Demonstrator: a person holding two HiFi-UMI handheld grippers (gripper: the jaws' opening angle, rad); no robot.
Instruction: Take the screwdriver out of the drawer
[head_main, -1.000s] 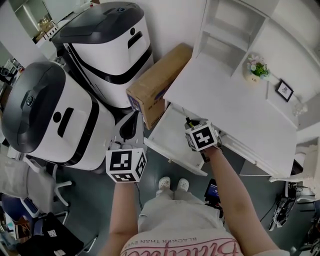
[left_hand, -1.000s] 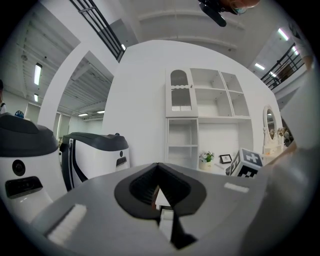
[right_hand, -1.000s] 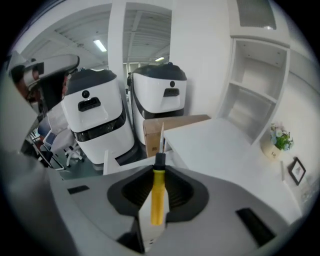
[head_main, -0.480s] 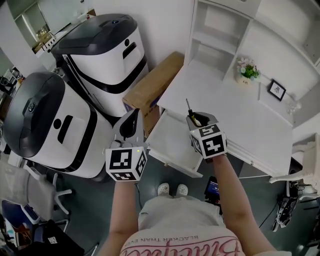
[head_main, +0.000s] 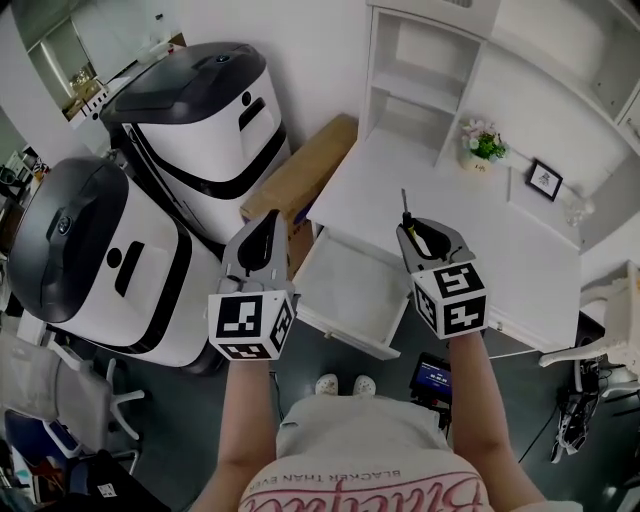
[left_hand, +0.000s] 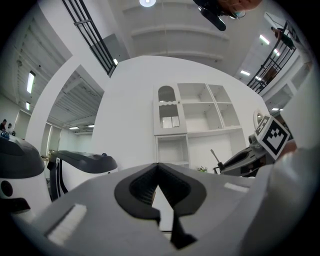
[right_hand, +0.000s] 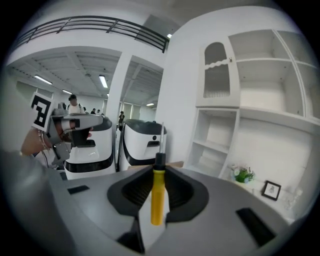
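My right claw (right_hand: 157, 172) pinches the screwdriver (right_hand: 156, 196) by its yellow handle, with the shaft pointing up and away from me. My left claw (left_hand: 159, 171) is closed on nothing. Below and between them, the white drawer (head_main: 348, 288) stands pulled out of the desk (head_main: 500, 250). Beyond it is a shelf unit (head_main: 420, 70).

drawer (head_main: 350, 287) hanging open under the desk top (head_main: 505, 250), free room over its middle, shelf unit (head_main: 425, 80) walling the back, plant (head_main: 484, 143) and frame (head_main: 543, 180) off right, cardboard box (head_main: 300, 180) and white machines (head_main: 215, 120) crowding left
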